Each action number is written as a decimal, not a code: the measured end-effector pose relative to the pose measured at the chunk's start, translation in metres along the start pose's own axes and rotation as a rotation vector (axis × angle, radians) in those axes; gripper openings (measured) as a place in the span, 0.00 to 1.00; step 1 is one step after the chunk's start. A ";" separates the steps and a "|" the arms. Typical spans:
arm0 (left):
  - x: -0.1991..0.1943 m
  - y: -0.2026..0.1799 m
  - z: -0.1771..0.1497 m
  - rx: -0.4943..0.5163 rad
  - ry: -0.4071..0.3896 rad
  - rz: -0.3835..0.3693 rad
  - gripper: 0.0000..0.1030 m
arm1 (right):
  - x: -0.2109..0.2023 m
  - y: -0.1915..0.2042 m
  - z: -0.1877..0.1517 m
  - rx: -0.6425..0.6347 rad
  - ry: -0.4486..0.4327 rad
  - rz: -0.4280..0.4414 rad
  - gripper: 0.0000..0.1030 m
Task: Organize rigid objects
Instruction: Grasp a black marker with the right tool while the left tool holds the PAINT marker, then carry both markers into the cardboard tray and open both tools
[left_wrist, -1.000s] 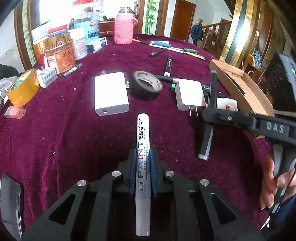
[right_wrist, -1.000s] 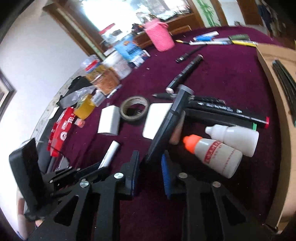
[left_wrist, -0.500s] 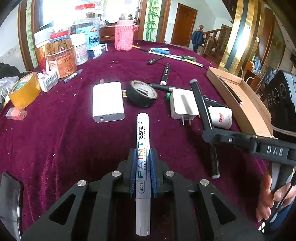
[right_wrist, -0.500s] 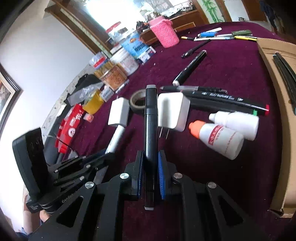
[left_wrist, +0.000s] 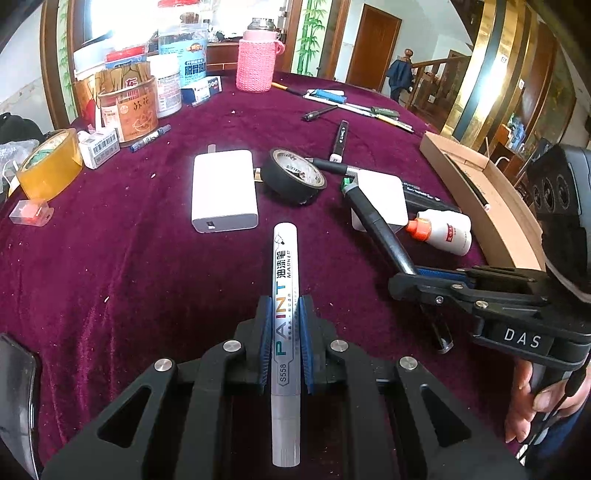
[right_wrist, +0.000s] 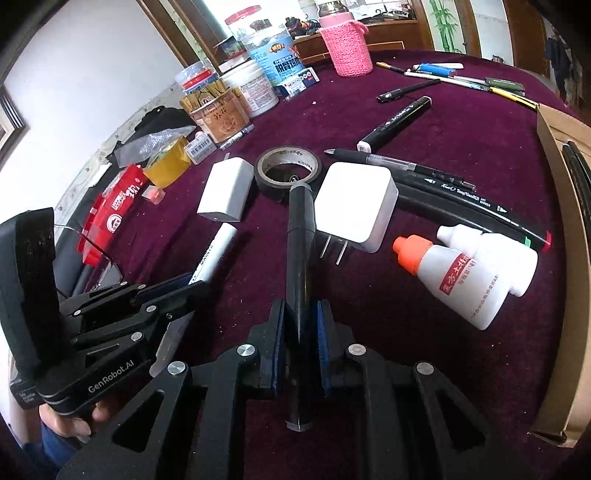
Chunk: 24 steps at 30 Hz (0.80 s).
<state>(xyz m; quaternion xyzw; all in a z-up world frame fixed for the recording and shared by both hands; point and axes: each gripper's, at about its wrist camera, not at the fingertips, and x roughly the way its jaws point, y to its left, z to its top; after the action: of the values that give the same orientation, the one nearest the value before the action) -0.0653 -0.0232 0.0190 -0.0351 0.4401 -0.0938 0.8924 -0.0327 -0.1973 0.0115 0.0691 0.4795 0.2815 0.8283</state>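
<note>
Left wrist view: left tool (left_wrist: 283, 325) clenched on silver paint marker (left_wrist: 284, 280), long axis running straight ahead along the fingers, cap end forward, above the maroon tabletop (left_wrist: 110, 258). Right tool (right_wrist: 300, 332) likewise clamped on a black marker (right_wrist: 300, 258), axis forward, tip over the white charger (right_wrist: 354, 206). Cardboard tray (left_wrist: 491, 206), pens already inside, lies to the right, nearer the right tool. Judgement: tray is the likely drop, markers laid lengthwise.
</note>
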 end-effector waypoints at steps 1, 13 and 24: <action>-0.001 0.000 0.000 -0.003 -0.005 -0.002 0.12 | -0.003 -0.001 0.000 0.008 -0.011 0.009 0.14; -0.021 -0.024 0.018 0.028 -0.054 -0.030 0.12 | -0.045 -0.018 0.004 0.086 -0.116 0.077 0.14; -0.027 -0.088 0.054 0.113 -0.088 -0.111 0.12 | -0.104 -0.068 0.008 0.182 -0.254 0.047 0.14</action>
<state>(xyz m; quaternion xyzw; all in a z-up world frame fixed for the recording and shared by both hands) -0.0507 -0.1050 0.0850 -0.0132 0.3917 -0.1662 0.9048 -0.0383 -0.3080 0.0678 0.1903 0.3928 0.2452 0.8657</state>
